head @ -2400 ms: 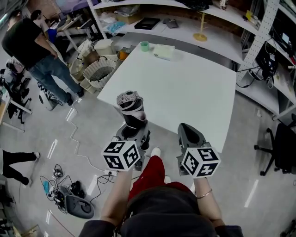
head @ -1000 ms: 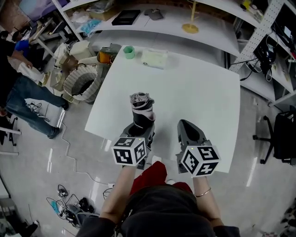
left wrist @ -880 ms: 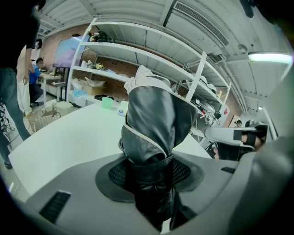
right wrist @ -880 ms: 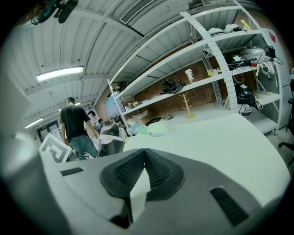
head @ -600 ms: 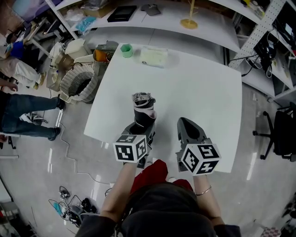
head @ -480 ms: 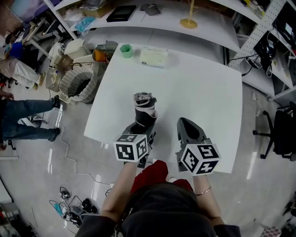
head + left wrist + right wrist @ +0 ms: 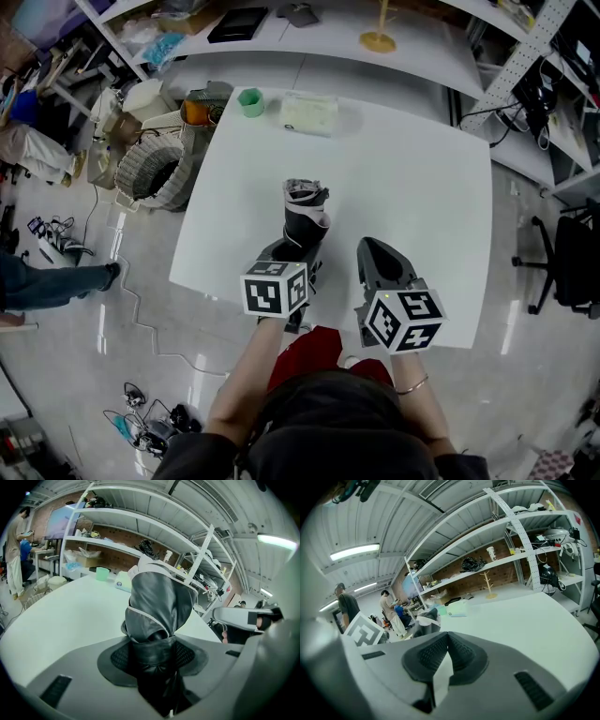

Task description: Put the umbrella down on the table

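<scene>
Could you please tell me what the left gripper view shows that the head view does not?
Only the left gripper view: the pads of the left gripper pressed on the umbrella, and the ceiling lights. Only the head view: that gripper's marker cube and the floor cables. Both: umbrella, white table, green cup.

— What colour is your umbrella (image 7: 304, 223)?
— Black and grey, with pale trim. Your table (image 7: 412, 159) is plain white.
— And your grippers?
— Your left gripper (image 7: 300, 251) and right gripper (image 7: 374, 247) are dark grey. Each cube (image 7: 275, 289) shows black-and-white square markers. The cup (image 7: 250, 101) at the table's far left corner is green.
</scene>
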A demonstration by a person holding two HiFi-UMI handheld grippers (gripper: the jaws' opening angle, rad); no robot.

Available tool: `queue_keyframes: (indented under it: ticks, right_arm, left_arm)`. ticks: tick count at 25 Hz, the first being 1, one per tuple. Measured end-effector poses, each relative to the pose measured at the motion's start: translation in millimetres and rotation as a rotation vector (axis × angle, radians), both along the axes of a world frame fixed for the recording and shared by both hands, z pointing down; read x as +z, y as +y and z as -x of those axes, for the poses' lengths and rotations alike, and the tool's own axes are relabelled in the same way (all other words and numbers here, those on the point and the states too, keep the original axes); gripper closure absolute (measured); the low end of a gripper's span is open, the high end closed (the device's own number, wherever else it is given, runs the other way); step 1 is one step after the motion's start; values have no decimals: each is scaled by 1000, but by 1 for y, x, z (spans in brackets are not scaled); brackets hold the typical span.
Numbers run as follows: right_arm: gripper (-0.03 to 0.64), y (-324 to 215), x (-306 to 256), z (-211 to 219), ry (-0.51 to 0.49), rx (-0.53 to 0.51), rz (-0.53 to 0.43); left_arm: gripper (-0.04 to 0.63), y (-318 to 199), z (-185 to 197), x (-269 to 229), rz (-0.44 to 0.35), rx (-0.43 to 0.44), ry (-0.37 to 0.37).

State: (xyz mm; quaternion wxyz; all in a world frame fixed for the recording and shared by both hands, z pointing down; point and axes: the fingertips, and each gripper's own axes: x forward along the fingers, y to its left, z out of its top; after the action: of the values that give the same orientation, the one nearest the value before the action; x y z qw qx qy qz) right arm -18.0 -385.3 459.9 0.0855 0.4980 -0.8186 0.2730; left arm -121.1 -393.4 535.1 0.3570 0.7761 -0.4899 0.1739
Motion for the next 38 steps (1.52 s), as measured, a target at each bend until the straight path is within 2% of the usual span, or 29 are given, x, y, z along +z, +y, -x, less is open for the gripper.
queue_keyframes:
  ticks: [20,38]
  right_arm:
    - [598,-20,17,-6,5,7,37]
    - [598,-23,39,-6,28,-4,85]
  left_arm:
    - [399,-32,-8,39,96,-11,-57]
    - [390,-42,-5,52,127,-32,-107]
